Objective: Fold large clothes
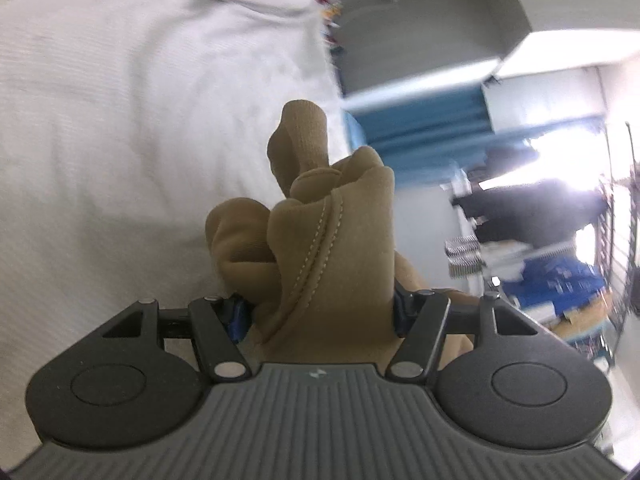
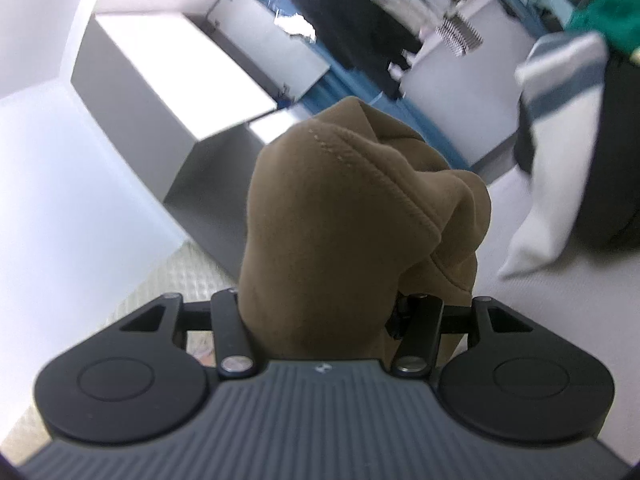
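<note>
White bedding behind tan garment (bunched between both tongs).

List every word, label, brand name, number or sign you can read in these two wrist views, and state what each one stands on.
No readable text in either view.
Small pale emblem on the left hand-held gripper body: a mark, no letters.
The same emblem on the right hand-held gripper body: no letters.
Blue packages in the background: print too blurred to read.
</note>
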`<move>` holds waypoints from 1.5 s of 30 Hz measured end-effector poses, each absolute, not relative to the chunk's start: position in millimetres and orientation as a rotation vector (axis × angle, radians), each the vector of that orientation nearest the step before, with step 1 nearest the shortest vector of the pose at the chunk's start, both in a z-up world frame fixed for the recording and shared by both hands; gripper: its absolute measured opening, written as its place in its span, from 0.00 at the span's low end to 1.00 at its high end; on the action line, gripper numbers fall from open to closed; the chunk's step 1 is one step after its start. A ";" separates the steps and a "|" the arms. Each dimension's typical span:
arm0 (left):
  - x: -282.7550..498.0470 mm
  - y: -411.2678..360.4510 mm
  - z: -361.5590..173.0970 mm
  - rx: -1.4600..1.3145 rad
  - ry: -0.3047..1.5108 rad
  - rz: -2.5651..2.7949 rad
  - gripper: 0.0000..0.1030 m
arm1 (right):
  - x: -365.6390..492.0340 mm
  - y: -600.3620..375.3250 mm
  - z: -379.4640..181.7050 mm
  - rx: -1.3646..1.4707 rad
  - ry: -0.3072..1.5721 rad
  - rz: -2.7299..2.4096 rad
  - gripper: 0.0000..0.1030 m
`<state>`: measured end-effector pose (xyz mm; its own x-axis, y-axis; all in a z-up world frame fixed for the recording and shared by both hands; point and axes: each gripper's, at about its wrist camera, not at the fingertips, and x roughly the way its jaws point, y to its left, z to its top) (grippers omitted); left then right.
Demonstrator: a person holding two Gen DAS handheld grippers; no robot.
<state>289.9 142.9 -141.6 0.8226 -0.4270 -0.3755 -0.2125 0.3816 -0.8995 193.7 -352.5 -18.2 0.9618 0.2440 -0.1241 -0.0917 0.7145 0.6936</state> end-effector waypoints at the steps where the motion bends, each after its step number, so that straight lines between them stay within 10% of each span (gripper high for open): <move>1: 292.1 130.3 -133.0 -1.181 0.625 -0.173 0.66 | 186.4 -363.8 -11.1 0.754 0.197 0.176 0.54; 16: 330.6 -98.4 -43.0 -0.999 0.648 -0.507 0.66 | 83.1 -520.9 27.7 0.719 0.006 -0.037 0.54; 25: 369.0 -194.8 -109.8 -0.860 0.727 -0.579 0.66 | 69.4 -572.8 -54.6 0.810 0.067 -0.143 0.54; 45: 344.6 -156.3 -239.2 -0.706 0.769 -0.619 0.68 | 4.0 -548.2 -205.6 1.031 0.155 -0.169 0.53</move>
<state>344.6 -156.3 -239.2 0.5692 -0.7180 -0.4007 0.2381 0.6104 -0.7555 4.0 -548.2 -205.6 0.9761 -0.0660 -0.2072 0.2119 0.5028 0.8381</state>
